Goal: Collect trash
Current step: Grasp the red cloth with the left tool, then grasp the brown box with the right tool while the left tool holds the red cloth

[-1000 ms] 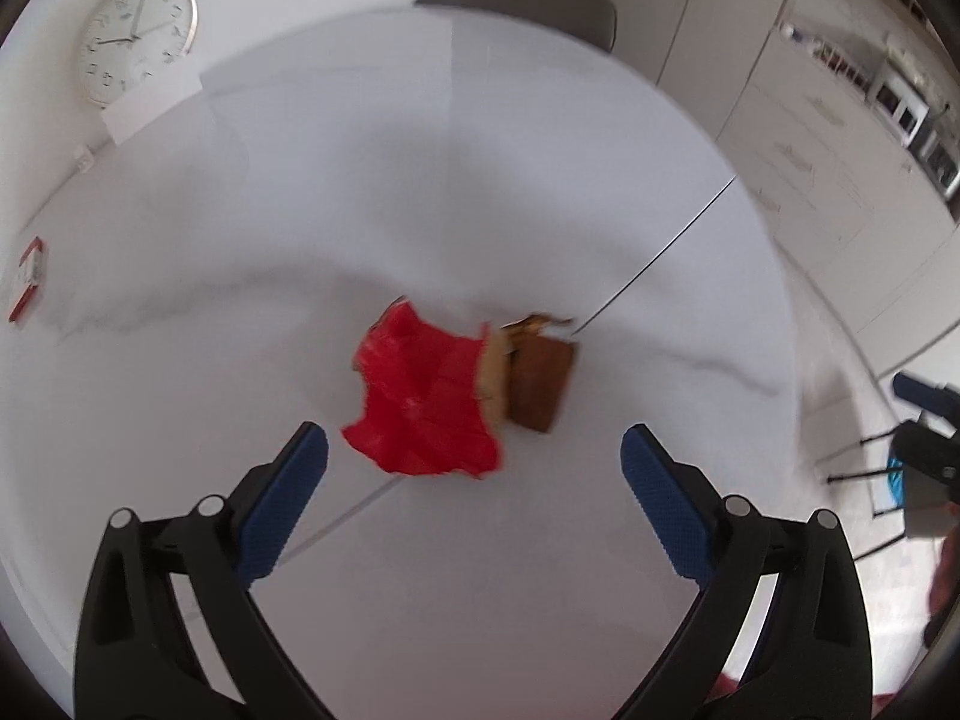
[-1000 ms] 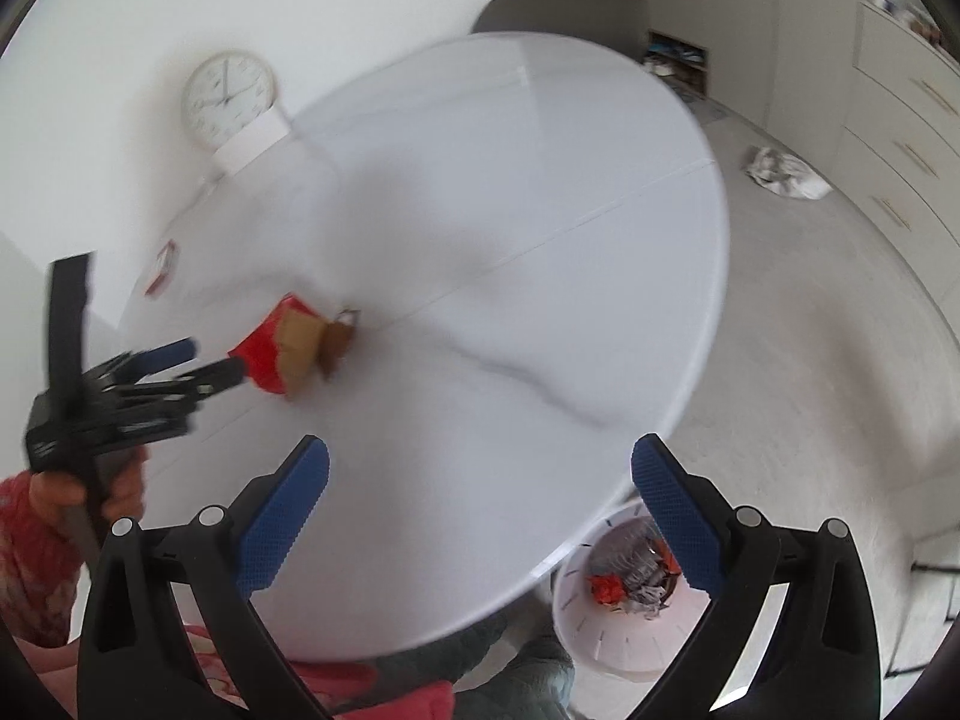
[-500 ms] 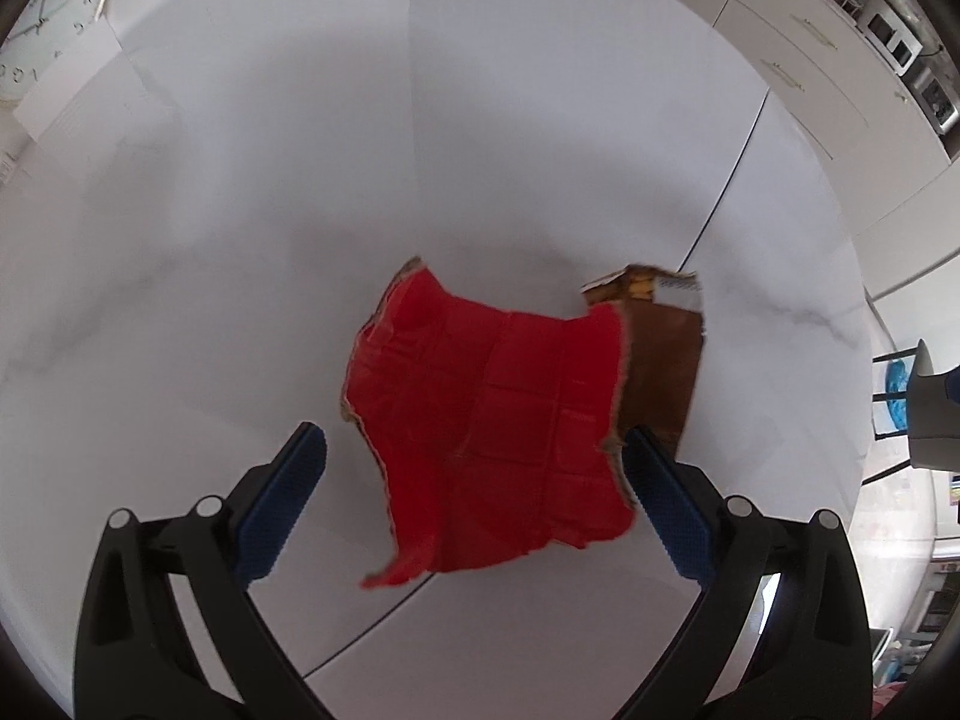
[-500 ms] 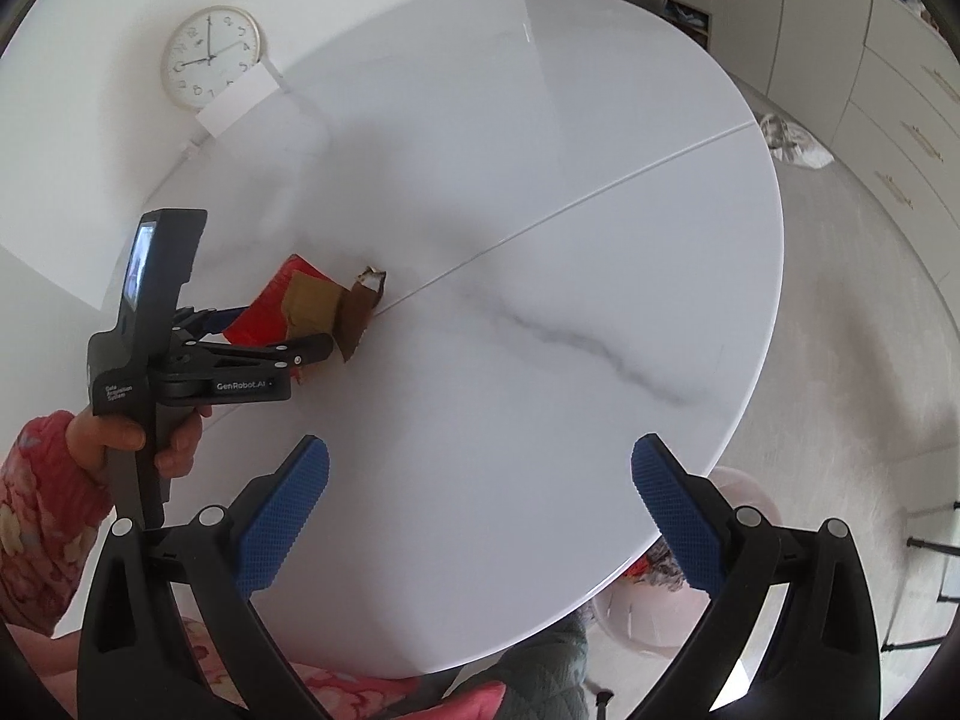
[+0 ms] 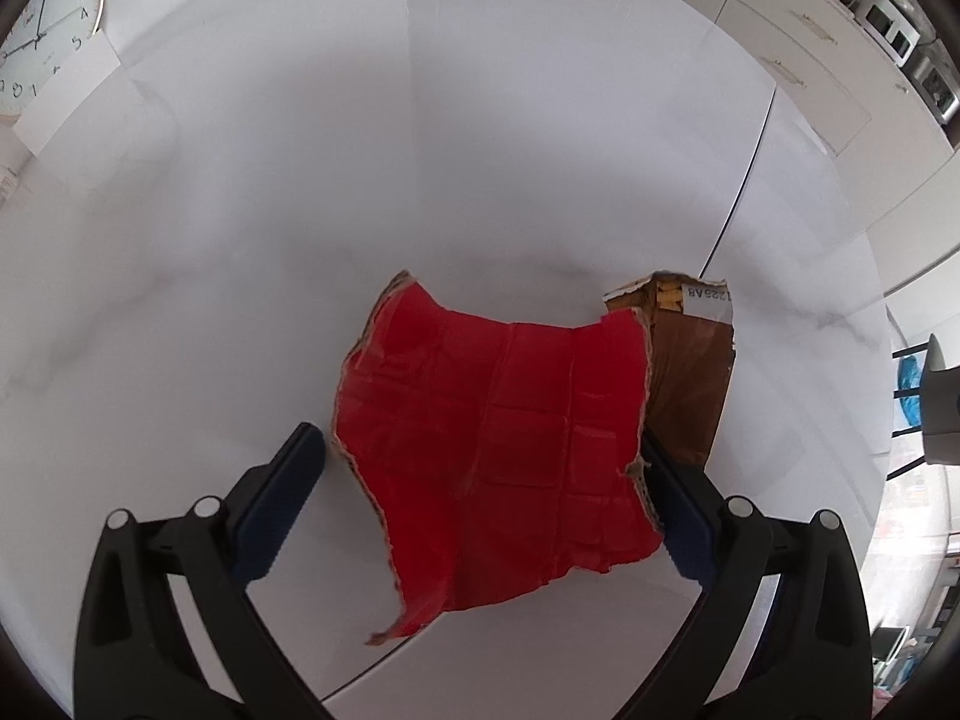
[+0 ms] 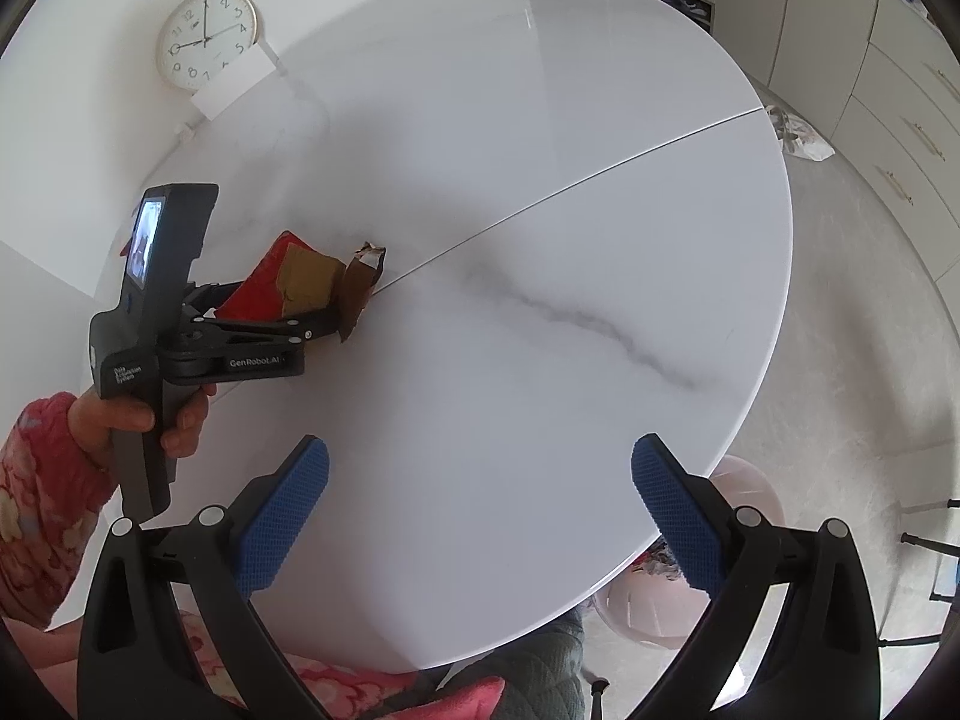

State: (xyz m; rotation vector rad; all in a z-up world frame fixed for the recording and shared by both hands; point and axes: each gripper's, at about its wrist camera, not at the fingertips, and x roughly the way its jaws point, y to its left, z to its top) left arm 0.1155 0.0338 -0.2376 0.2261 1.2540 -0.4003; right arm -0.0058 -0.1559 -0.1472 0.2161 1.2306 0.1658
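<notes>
A torn piece of red-and-brown cardboard (image 5: 498, 444) lies on the round white marble table (image 5: 420, 138); its red face is up and a brown flap with a white label sticks out at the right. My left gripper (image 5: 480, 480) is open, with one blue finger on each side of the cardboard. The right wrist view shows the same cardboard (image 6: 300, 282) between the left gripper's fingers (image 6: 312, 324). My right gripper (image 6: 480, 510) is open and empty above the table's near edge, well right of the cardboard.
A white trash bin (image 6: 708, 576) with crumpled rubbish stands on the floor under the table's near right edge. A wall clock (image 6: 205, 37) hangs at the far left. A crumpled bag (image 6: 801, 141) lies on the floor by the cabinets. A chair stands behind the table.
My left gripper has moved forward and down to the cardboard, which now lies between its open fingers. The right gripper has shifted a little and stays open.
</notes>
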